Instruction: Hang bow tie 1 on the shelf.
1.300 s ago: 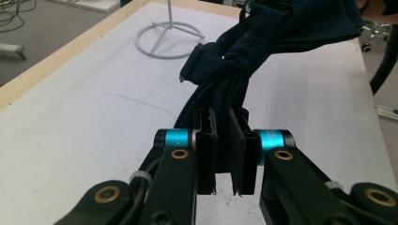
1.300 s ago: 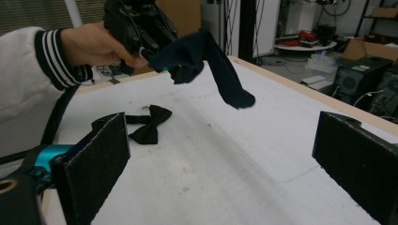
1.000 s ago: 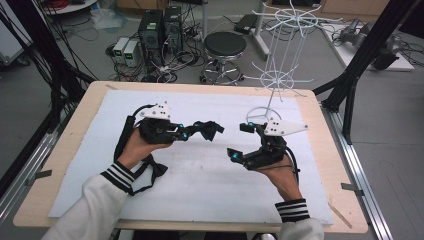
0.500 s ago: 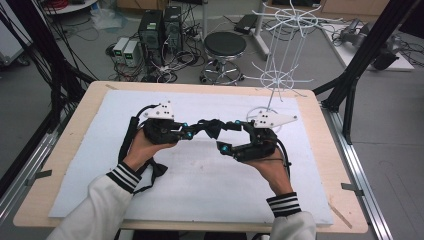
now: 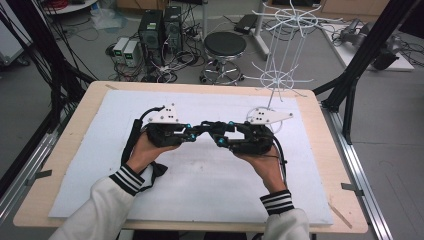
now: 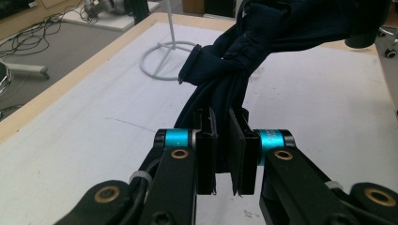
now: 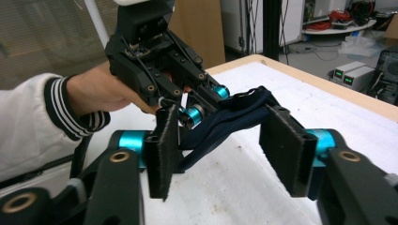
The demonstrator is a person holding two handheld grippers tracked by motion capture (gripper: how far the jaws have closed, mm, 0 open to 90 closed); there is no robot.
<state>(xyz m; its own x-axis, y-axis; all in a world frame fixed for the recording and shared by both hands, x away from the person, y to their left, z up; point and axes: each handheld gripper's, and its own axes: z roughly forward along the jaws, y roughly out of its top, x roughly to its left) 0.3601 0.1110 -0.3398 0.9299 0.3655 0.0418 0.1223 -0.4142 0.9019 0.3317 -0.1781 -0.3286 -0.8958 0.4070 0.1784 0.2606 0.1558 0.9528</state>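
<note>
White mat (image 5: 210,185) | left gripper (image 6: 226,154) jaws clamp dark cloth (image 6: 263,37) | right gripper (image 7: 225,154) jaws closing, cloth between, untouched

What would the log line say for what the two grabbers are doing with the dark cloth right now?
left gripper: shut on dark cloth | right gripper: jaws just closing around cloth, pads not pressing | white mat: under both

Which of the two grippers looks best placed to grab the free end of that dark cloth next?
The right gripper. Its jaws have just been closing, and the dark cloth hangs between them, not yet pinched. The left gripper is already shut on the cloth's other end.
</note>
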